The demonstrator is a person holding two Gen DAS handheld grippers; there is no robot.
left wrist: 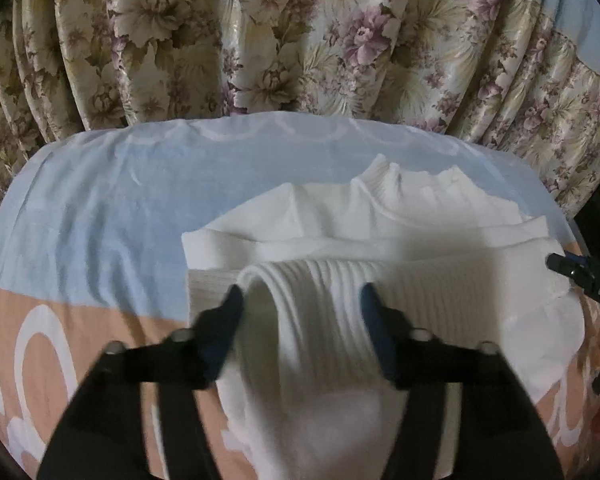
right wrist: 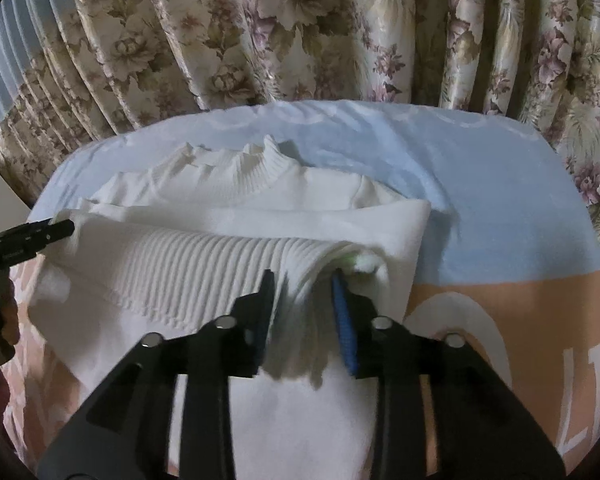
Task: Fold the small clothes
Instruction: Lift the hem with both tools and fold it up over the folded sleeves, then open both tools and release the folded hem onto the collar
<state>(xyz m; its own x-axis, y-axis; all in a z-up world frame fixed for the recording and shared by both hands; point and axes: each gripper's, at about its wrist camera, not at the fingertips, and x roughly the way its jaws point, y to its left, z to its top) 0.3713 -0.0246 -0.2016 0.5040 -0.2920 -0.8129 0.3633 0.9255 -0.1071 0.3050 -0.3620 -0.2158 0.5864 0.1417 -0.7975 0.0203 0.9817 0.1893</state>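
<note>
A white knit sweater (left wrist: pixel 420 216) lies on the bed, its ribbed hem (left wrist: pixel 440 276) folded up over the body toward the collar (left wrist: pixel 384 184). My left gripper (left wrist: pixel 300 296) stands open, its fingers wide apart around the left end of the hem fold, and the cloth lies loose between them. In the right wrist view the sweater (right wrist: pixel 260 200) shows the same fold. My right gripper (right wrist: pixel 302 280) is open a little around the right end of the ribbed hem (right wrist: pixel 200 252); bunched cloth sits between the fingers, with a gap at the blue pad. Each view catches the other gripper's tip (left wrist: pixel 568 268) (right wrist: pixel 56 230) at the sweater's far side.
The bed cover (left wrist: pixel 100 208) (right wrist: pixel 480 208) is pale blue at the back and peach with white rings in front. A flowered curtain (left wrist: pixel 260 40) (right wrist: pixel 300 20) hangs close behind the bed's far edge.
</note>
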